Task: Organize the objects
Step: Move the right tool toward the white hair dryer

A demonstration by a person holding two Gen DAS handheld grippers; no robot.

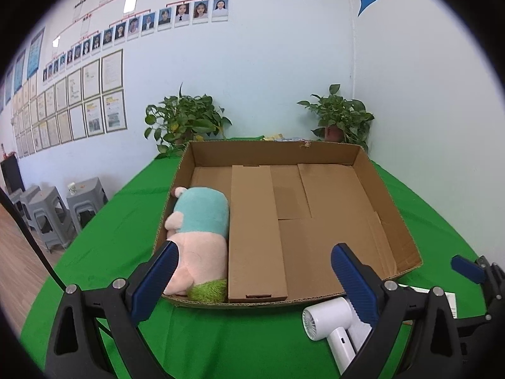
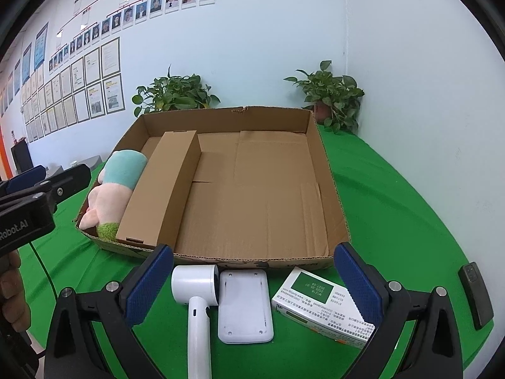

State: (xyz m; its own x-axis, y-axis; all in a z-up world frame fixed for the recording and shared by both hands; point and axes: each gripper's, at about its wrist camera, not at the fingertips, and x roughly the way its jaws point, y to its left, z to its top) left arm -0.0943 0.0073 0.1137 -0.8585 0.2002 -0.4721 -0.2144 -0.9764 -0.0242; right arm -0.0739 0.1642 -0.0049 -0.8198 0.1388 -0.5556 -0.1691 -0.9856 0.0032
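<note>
— Obstructions? — One long carton (image 2: 161,186) and one plush toy (image 2: 113,189) lie inside the tray (image 2: 331,189). One fan (image 2: 195,287), one white pad (image 2: 244,306), one medicine box (image 2: 315,303) lie on the tabletop (image 2: 394,221).
— Claws? — Left claw (image 1: 255,278) and right claw (image 2: 252,287): both spread, empty.

Cut off at the bottom edge of the right wrist view: handle of the white hair dryer (image 2: 195,309). Partly hidden in the left wrist view behind the right finger of the left hand-held gripper (image 1: 252,271): the same dryer's body. Covered at its near corner by a blue finger pad: green-and-white box (image 2: 311,303), print too small to read. Screened by the cardboard tray (image 2: 339,202) wall: lower side of the plush toy (image 2: 113,189). Unreadable: framed wall papers (image 1: 94,101).
</note>
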